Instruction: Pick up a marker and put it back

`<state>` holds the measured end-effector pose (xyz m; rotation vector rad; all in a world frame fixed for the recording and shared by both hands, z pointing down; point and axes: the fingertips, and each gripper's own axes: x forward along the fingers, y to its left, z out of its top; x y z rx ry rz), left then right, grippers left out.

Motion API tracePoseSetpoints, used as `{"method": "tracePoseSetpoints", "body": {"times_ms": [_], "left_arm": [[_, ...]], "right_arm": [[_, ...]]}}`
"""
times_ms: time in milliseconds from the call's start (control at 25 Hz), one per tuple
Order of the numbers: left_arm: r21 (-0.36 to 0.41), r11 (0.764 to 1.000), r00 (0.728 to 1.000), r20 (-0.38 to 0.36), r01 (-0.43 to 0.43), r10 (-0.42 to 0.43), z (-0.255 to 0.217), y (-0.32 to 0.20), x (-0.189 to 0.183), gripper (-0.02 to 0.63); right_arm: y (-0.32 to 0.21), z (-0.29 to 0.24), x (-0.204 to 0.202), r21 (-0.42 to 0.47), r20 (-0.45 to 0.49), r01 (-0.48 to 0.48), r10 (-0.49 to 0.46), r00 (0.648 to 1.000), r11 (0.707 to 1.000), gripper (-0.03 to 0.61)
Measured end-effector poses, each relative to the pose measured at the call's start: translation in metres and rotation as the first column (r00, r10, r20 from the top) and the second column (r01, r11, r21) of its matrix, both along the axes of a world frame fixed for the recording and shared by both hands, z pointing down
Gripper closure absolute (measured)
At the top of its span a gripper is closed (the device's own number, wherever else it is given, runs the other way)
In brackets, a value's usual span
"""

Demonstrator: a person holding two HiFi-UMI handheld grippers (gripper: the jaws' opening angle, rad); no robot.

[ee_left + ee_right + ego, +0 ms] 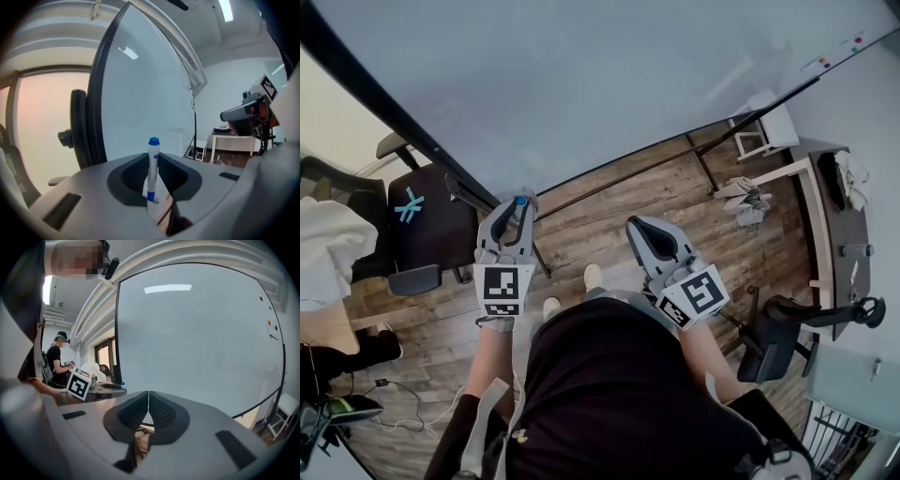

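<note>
A white marker [152, 176] with a blue cap [153, 141] stands upright between the jaws of my left gripper [153, 158], and the pads press on its barrel. In the head view the left gripper [517, 206] is held up near the lower edge of the whiteboard [609, 84], and the marker's blue cap [520, 201] shows at its tip. My right gripper [639, 228] hovers to the right of it over the wooden floor. Its jaws are shut with nothing between them, as the right gripper view [148, 398] shows.
A black office chair [427, 230] stands left of the left gripper. A dark desk [839, 244] and a second chair [787, 328] are at the right. A white stool [766, 127] sits by the board's far end. Another person [58, 357] stands at the far left.
</note>
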<state>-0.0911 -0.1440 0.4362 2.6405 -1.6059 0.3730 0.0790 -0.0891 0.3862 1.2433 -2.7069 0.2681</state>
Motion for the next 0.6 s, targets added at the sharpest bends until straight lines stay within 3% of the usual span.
{"method": "tracePoseSetpoints", "body": {"times_ms": [600], "left_arm": [[0.098, 0.986, 0.990, 0.043, -0.139, 0.135, -0.062, 0.001, 0.050, 0.541]], "right_arm": [[0.004, -0.025, 0.029, 0.038, 0.061, -0.101, 0.099, 0.993, 0.994, 0.561]]}}
